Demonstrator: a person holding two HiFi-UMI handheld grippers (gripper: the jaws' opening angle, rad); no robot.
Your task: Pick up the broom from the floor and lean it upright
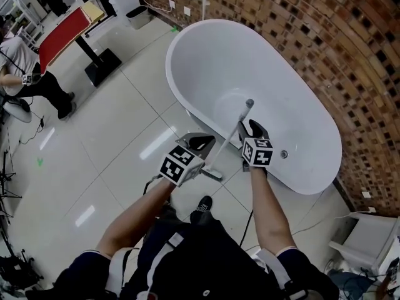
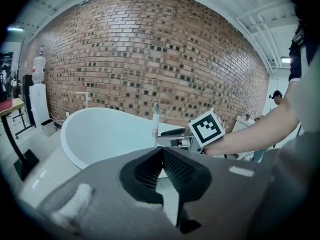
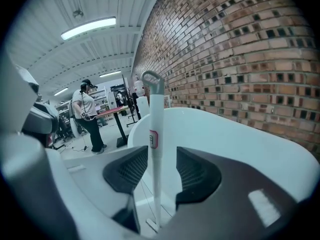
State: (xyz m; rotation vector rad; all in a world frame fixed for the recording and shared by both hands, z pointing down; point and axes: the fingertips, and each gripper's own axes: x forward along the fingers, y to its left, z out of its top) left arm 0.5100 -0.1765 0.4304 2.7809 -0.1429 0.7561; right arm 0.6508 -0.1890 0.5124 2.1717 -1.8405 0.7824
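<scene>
White on white: finds the broom (image 1: 242, 116) upright, head down on the floor (image 1: 125, 124) below the right gripper (image 1: 252, 129), handle apparently resting on the tub (image 1: 206, 61) rim just ahead of it. Brackets the handle with the right gripper's jaws spread wide, one pad on each side, neither pressing; looks like a release with a guard left around it, in case of a slide along the smooth rim. Carries nothing in the left gripper (image 1: 199, 142), jaws together, held just to the left of the handle, apparently ready to catch rather than to grip. Puts the brick wall (image 1: 300, 30) beyond the tub, too far ahead of either tool to serve as a prop, hence presumably the rim instead. Reads as a task all but done: picked up, stood, leaned. Depends now on the lean holding once the right gripper backs away; calls for a straight pull back, without brushing the handle. Risks a topple otherwise, given a thin handle, a curved rim and a hard, slick floor.
</scene>
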